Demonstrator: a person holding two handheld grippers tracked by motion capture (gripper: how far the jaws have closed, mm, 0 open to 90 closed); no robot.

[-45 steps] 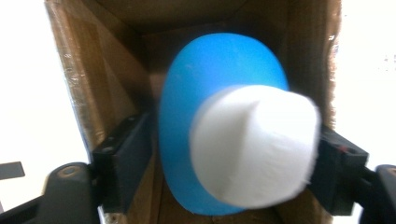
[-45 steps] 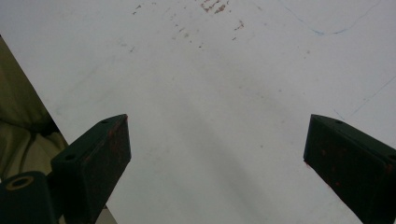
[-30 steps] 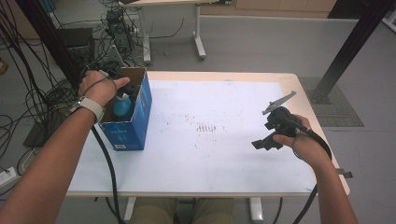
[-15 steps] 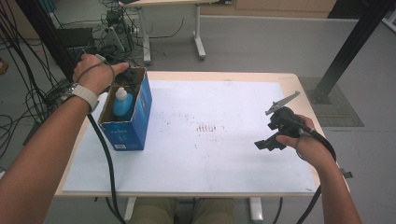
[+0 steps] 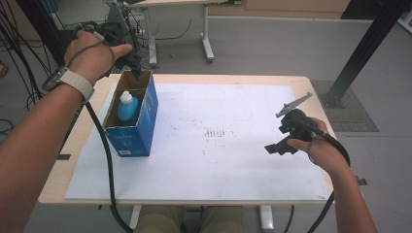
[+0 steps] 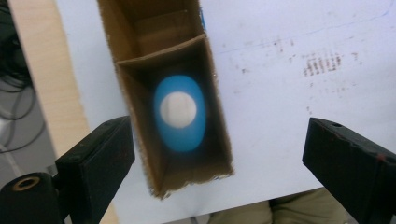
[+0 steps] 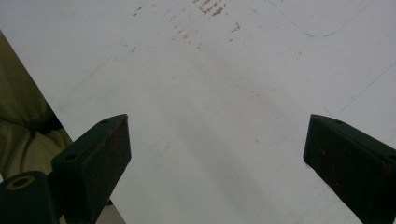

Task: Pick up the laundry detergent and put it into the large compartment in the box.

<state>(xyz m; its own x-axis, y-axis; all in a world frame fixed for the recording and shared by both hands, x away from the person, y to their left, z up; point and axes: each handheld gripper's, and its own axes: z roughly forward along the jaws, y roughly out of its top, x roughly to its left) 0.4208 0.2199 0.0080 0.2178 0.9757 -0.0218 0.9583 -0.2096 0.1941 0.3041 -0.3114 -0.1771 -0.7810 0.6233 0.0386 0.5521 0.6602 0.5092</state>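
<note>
A blue cardboard box with an open top stands on the left of the white sheet. Inside it a blue bottle with a white cap stands upright. My left gripper hangs above the box's far end, open and empty. In the left gripper view I look straight down into the box at the bottle, with the left gripper held wide and well above it. My right gripper hovers over the right of the sheet; in the right gripper view it is open with only bare paper beneath.
A white sheet with faint ink marks covers most of the wooden table. Cables hang off the left edge. A black post stands on the floor at the right, and another table's legs at the back.
My left hand has risen out of the box and drawn back toward its far end, leaving the bottle standing inside. The right hand has stayed put.
</note>
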